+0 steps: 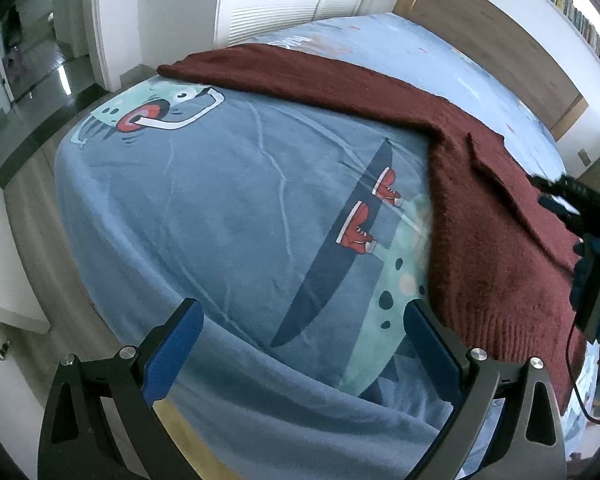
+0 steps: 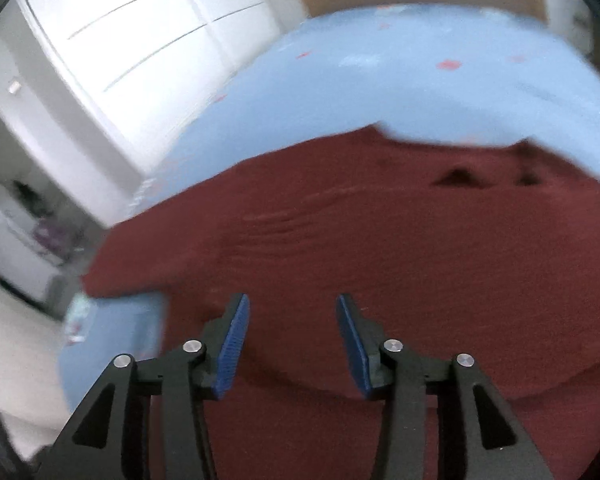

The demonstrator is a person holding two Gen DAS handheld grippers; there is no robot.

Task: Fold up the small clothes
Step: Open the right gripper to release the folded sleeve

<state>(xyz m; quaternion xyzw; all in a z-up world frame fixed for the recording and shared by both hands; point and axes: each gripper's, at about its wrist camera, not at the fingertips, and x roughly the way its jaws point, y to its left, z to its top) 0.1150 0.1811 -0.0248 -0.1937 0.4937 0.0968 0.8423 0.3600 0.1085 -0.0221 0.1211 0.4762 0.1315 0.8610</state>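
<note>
A dark red knitted sweater (image 1: pixel 496 216) lies spread on the bed, with one long sleeve (image 1: pixel 284 68) reaching toward the far left corner. My left gripper (image 1: pixel 302 312) is open and empty, above bare blue sheet just left of the sweater's ribbed hem. The right gripper body (image 1: pixel 592 248) shows at the right edge over the sweater. In the right wrist view, which is blurred, my right gripper (image 2: pixel 292 308) is open and empty, close above the sweater (image 2: pixel 380 240).
The bed (image 1: pixel 204 200) has a blue sheet with cartoon prints and red sneakers (image 1: pixel 360 228). The bed's left edge drops to a pale floor (image 1: pixel 32 208). White cupboard doors (image 2: pixel 112 40) and a wooden headboard (image 1: pixel 492 36) stand behind.
</note>
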